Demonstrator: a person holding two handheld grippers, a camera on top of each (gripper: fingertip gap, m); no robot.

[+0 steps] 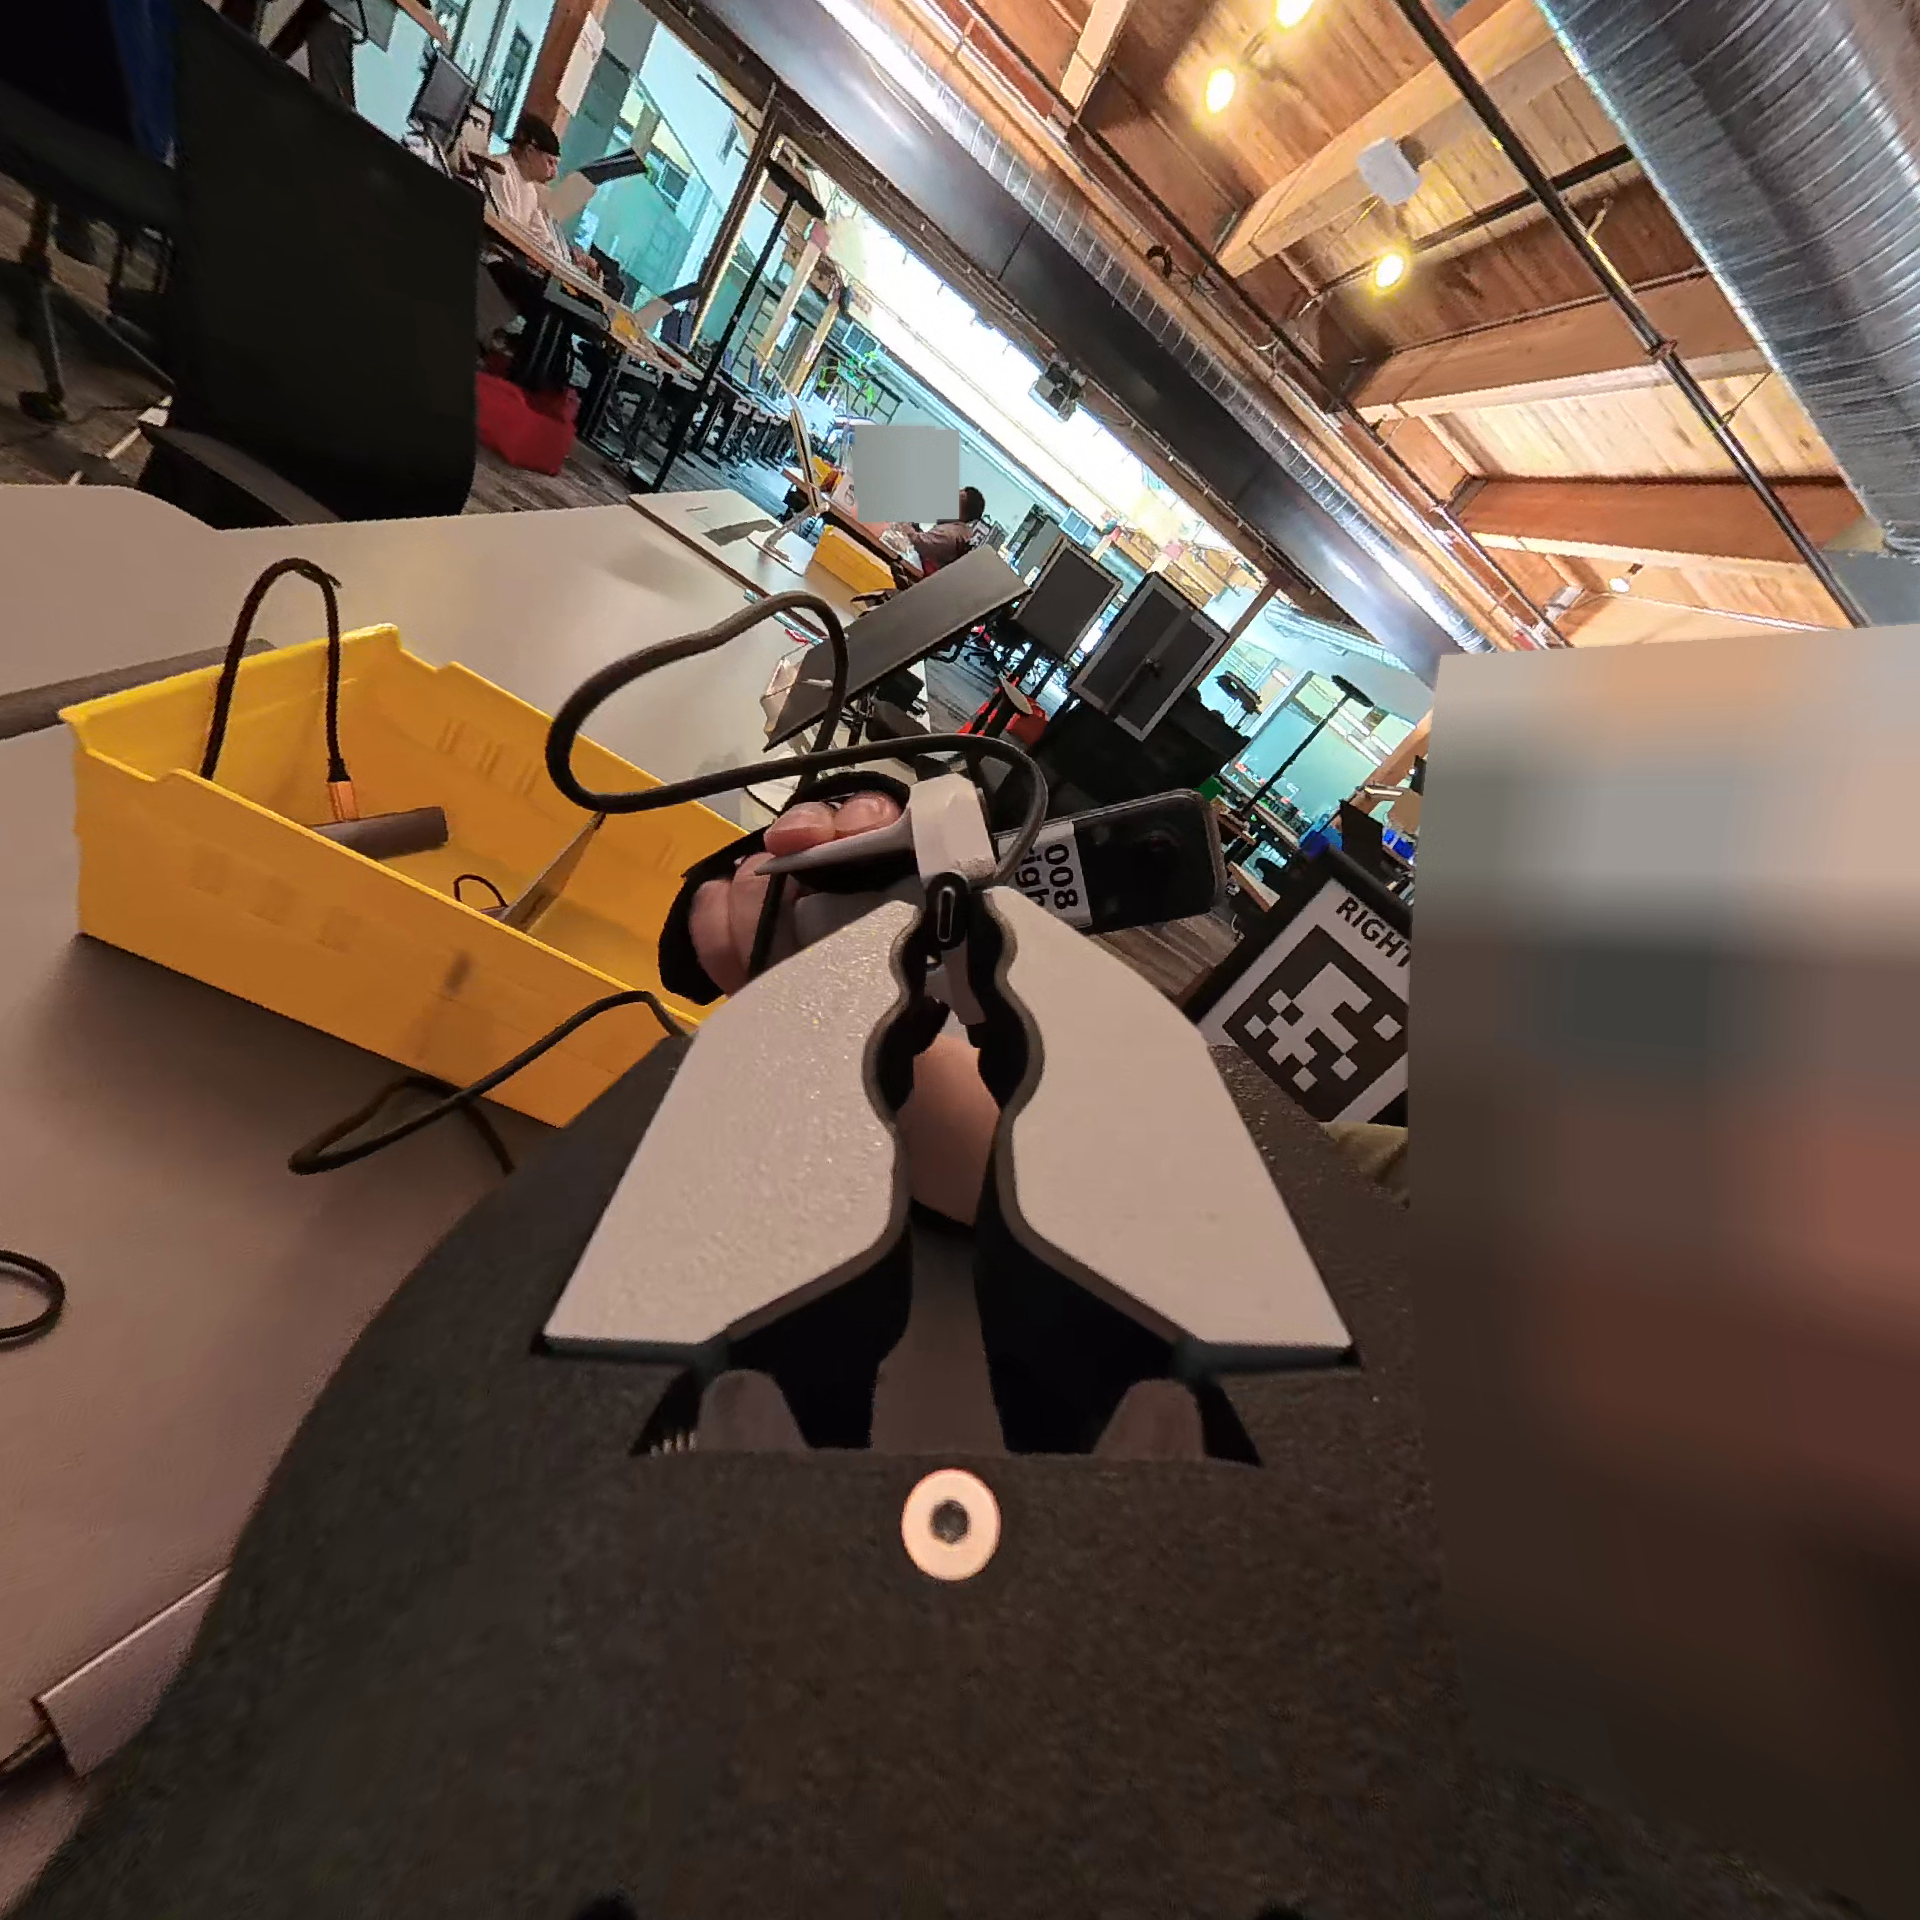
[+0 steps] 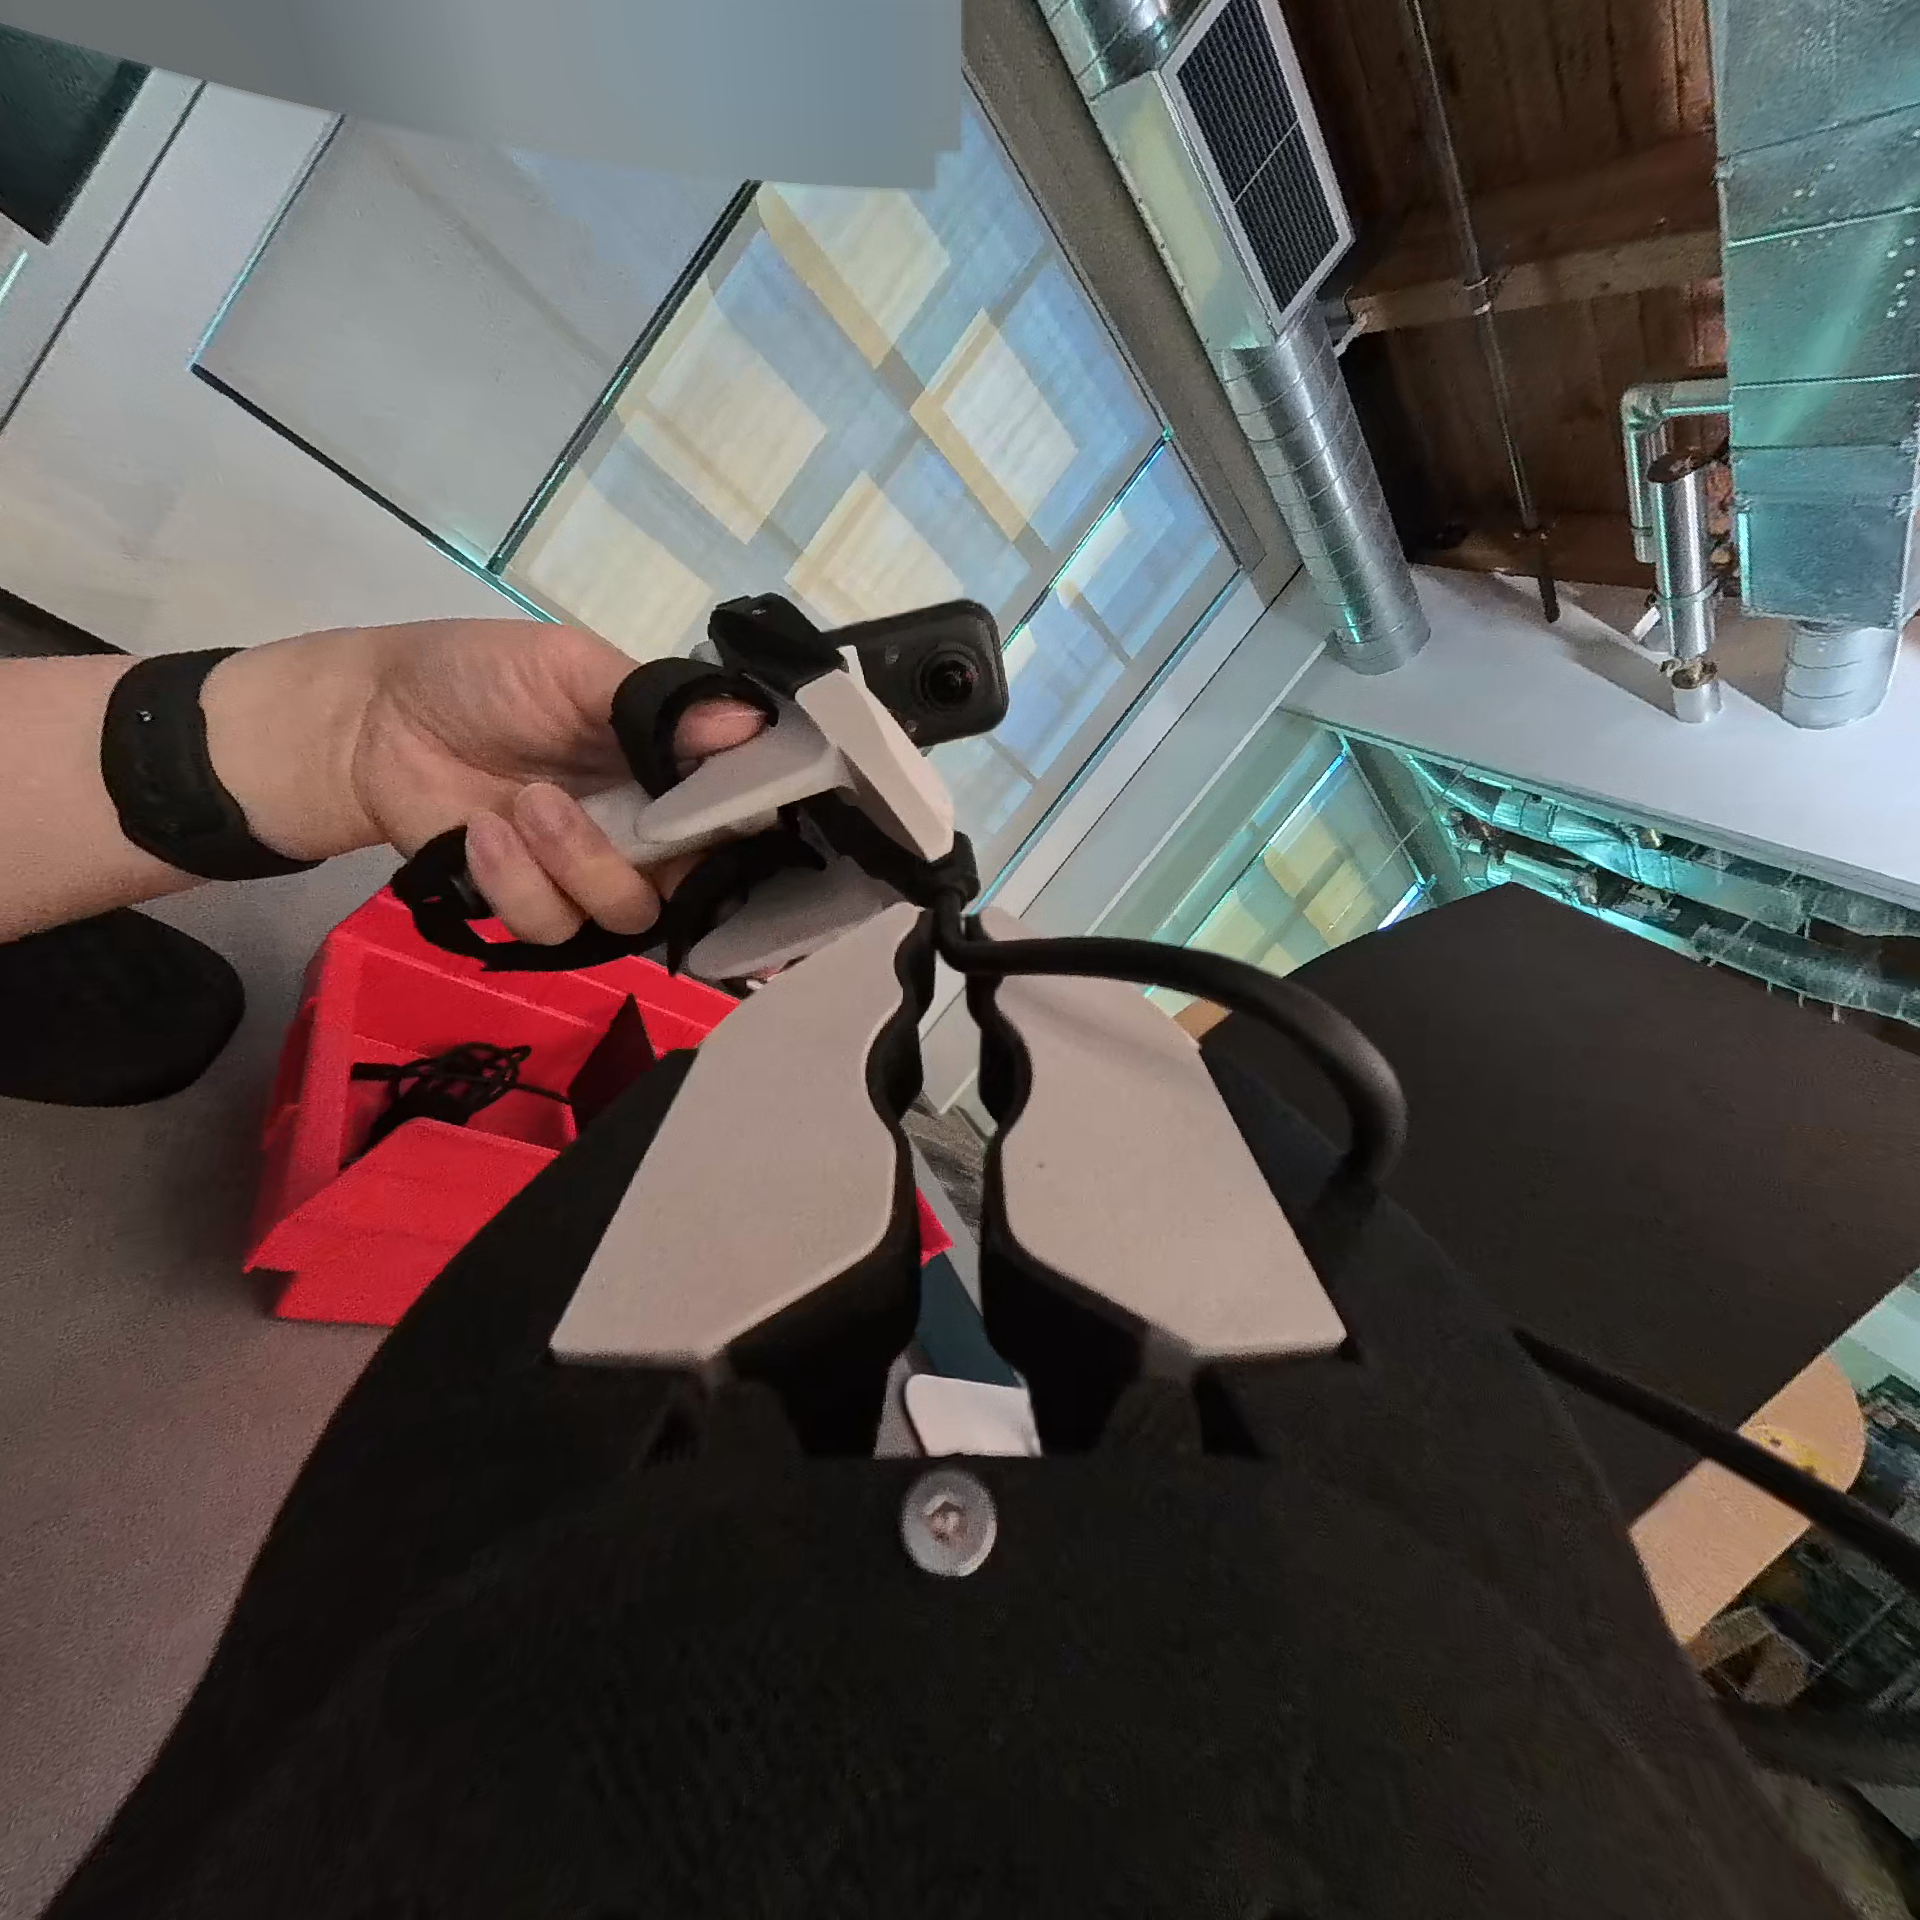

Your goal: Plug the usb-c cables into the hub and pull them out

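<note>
In the left wrist view my left gripper (image 1: 950, 916) is raised above the table with its fingertips closed on a black usb-c plug (image 1: 948, 914) whose open end faces the camera. The plug's black cable (image 1: 665, 665) loops up and left. My right gripper (image 2: 943, 928) meets it tip to tip and is shut on the same cable (image 2: 1299, 997), which curves off to the right. The right gripper's white fingers (image 1: 943, 826) show just above the plug. A grey bar that looks like the hub (image 1: 390, 831) lies in a yellow bin (image 1: 260, 914), with a braided cable (image 1: 332, 675) standing up from it.
A red bin (image 2: 416, 1174) holding a tangled black cable (image 2: 457, 1070) sits on the grey table (image 2: 135, 1351). Another black cable (image 1: 468, 1091) lies on the table in front of the yellow bin. A person's hands hold both grippers. Desks and monitors stand far behind. Only a small space, under 4 cm, lies between the two pairs of fingers.
</note>
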